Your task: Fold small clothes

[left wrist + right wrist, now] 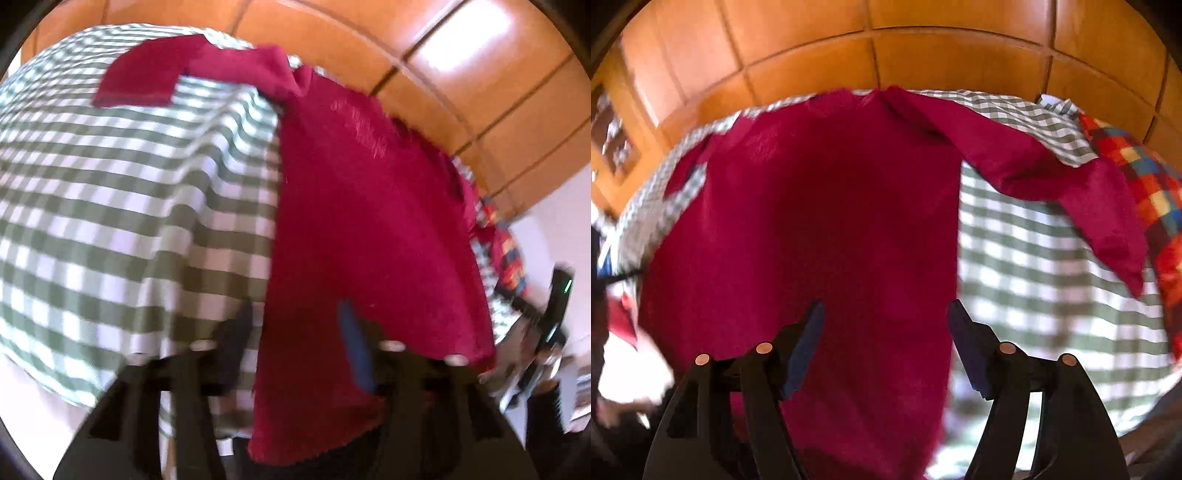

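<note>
A dark red long-sleeved top (362, 206) lies spread on a green-and-white checked cloth (122, 206). In the left wrist view my left gripper (295, 332) stands over the top's left edge at its hem, its jaws apart; the red fabric drapes over the blue-padded right finger (356, 343) and the view is blurred. One sleeve (144, 77) points to the far left. In the right wrist view my right gripper (886, 325) is open above the top's hem (820, 229), with the fabric between its fingers. The other sleeve (1071, 192) lies out to the right.
A multicoloured checked garment (1145, 177) lies at the right edge of the checked cloth (1052, 266). Orange wooden panelling (886, 51) rises behind the table. The right gripper's body (554, 317) shows at the right of the left wrist view.
</note>
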Tool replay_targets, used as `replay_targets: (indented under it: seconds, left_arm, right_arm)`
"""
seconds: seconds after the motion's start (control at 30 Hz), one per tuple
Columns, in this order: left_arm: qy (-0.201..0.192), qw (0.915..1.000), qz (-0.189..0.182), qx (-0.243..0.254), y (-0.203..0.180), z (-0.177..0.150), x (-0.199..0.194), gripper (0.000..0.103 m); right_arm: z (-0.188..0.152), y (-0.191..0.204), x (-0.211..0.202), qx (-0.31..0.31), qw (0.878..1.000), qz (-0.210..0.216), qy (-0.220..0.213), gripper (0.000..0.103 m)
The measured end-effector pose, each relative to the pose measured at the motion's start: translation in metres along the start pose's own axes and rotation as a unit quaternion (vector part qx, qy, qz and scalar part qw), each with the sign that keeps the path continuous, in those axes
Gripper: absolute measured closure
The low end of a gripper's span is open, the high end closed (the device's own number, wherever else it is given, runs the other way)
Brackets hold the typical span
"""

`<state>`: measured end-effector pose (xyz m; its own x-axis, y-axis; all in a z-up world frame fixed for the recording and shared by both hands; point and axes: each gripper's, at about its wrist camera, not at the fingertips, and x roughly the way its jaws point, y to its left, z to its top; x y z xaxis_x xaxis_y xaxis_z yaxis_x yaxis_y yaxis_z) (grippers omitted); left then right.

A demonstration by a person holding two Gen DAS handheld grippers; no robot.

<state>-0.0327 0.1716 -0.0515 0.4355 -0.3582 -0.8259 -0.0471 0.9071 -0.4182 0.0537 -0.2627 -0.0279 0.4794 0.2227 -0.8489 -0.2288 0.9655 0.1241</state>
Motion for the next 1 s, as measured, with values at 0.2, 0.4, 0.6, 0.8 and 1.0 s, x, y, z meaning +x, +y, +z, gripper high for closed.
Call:
replay_targets:
  seconds: [0.2, 0.4, 0.6, 0.8, 1.0]
  left_arm:
    - [-0.034, 0.9984, 0.044, -0.01, 0.01, -0.006, -0.017, 0.079]
    - [-0.148, 0.975, 0.162, -0.032, 0.04, 0.034, -0.052, 0.041]
    - [-0.175, 0.9508, 0.255, 0.021, 0.045, 0.11, -0.026, 0.034]
    - [-0.108, 0.9299, 0.345, 0.07, 0.059, 0.171, 0.05, 0.038]
    - [-0.116, 0.9491, 0.293, -0.006, 0.09, 0.189, 0.029, 0.097]
  right_arm:
    - [0.005, 0.013, 0.049, 0.034, 0.999, -0.009, 0.0, 0.029]
    - [-0.005, 0.036, 0.057, 0.003, 0.998, -0.048, -0.043, 0.012]
    - [-0.004, 0.037, 0.061, 0.014, 0.997, -0.055, -0.049, 0.008]
    - [-0.004, 0.038, 0.065, 0.018, 0.997, -0.063, -0.05, 0.004]
    - [-0.003, 0.039, 0.067, 0.018, 0.996, -0.069, -0.051, 0.004]
